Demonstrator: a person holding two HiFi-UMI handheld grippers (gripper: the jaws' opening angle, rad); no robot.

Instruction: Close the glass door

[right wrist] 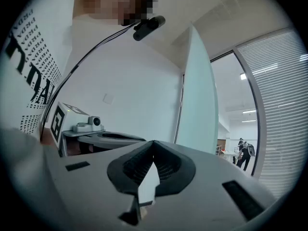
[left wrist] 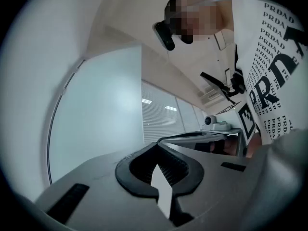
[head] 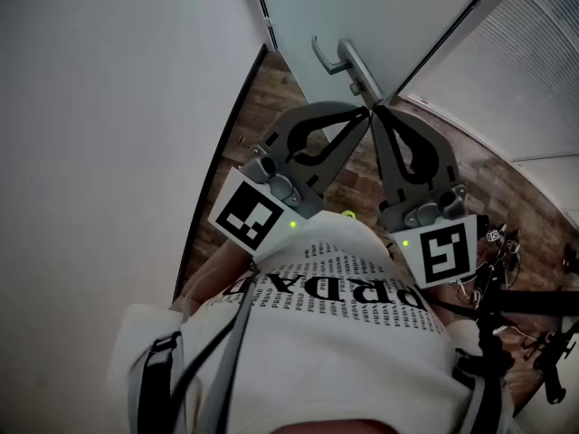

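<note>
The glass door [head: 380,16] fills the upper centre of the head view. Its free edge runs from the top right down to the middle of the frame, and its metal lever handle [head: 342,57] juts out just above centre. In the right gripper view the pane stands edge-on at centre right, with open space to its right where distant people [right wrist: 243,150] stand in a lit room.

Just under the handle's base, the tips of both tools come together at one spot. No view shows whether they touch the handle. The left gripper [head: 365,109] reaches in from the lower left and the right gripper [head: 377,109] from the lower right. Each tool's own view shows its jaws together at the tips, with only the padded oval hollow behind them and nothing held.

Each gripper carries a marker cube with a black-and-white square pattern, the left cube [head: 249,213] and the right cube [head: 445,251], and each has a small green light beside it.

At the bottom of the head view is the person's white shirt [head: 326,333]. It bears large dark letters and rows of small repeated print, which read "PRDAD" in the left gripper view.

A white wall [head: 109,134] takes up the left of the frame, and the wood floor [head: 262,107] shows between wall and door. White blinds [head: 516,70] sit at upper right, and cables [head: 507,269] trail at lower right.
</note>
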